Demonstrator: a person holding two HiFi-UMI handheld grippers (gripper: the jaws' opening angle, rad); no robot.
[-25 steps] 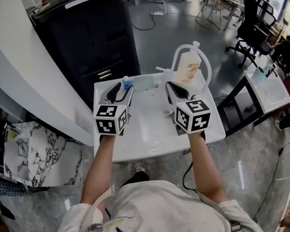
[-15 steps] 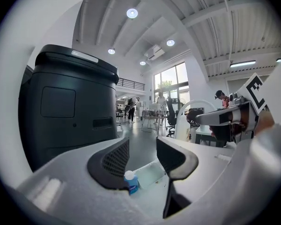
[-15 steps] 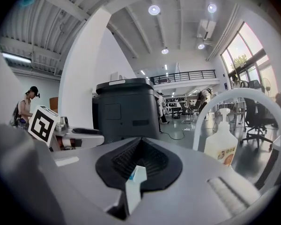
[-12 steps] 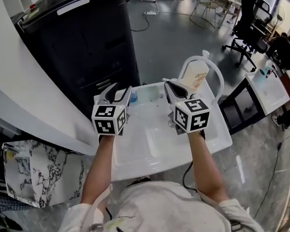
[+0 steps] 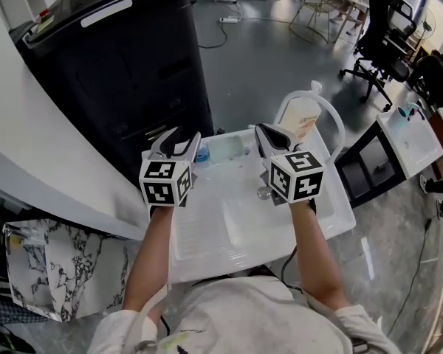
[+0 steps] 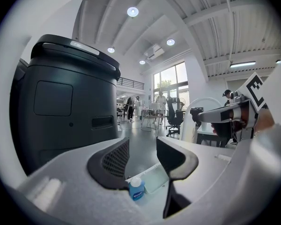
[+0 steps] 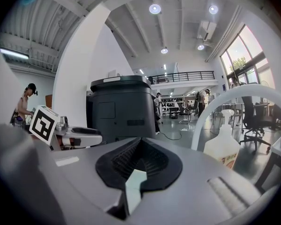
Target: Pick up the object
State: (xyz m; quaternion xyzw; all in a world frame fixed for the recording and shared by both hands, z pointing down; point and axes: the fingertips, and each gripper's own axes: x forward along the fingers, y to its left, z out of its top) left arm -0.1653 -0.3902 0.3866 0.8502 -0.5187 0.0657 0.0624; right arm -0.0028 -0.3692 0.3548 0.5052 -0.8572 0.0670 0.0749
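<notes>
With its jaws spread and nothing between them, the left gripper point(image 6: 145, 156) should probably sink forward and down until its pads flank the small blue bottle point(image 6: 136, 189), which stands just below and ahead of the jaw gap on the white basin top point(image 5: 236, 223); only then should it close. Both forearms reach forward, level and parallel. The right gripper point(image 7: 139, 161) is pressed together and empty, with the big white jug point(image 7: 223, 146) beyond it.
</notes>
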